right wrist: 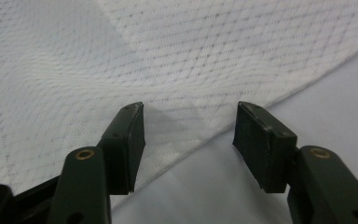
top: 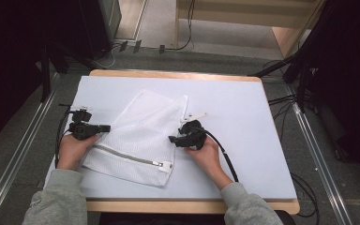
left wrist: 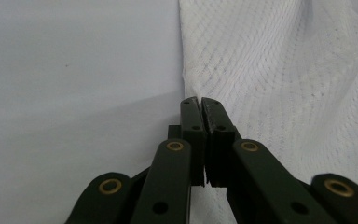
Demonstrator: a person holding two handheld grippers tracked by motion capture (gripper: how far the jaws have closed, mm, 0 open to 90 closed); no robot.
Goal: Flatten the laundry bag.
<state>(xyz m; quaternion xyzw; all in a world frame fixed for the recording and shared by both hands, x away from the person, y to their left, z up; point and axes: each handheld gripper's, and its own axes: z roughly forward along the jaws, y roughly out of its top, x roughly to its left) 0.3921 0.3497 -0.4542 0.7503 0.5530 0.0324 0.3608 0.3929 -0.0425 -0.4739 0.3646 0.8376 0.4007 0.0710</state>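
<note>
With my left claw [left wrist: 200, 103] clenched on the mesh bag's [top: 138, 136] edge, I nudge the released right claw [right wrist: 189, 122] squarely over its hem before closing.

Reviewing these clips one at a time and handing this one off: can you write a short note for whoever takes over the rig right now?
Left gripper: jaws shut at the left edge of the white mesh bag; whether mesh is pinched between them is hard to tell.
Right gripper: jaws open at the bag's right edge, nothing between the pads.
Bag: lying partly folded on the pale mat, zipper closed along the near edge.
Done: the left side looks secured.
Left: probably grip the right edge, then carry on folding or smoothing the bag.
</note>
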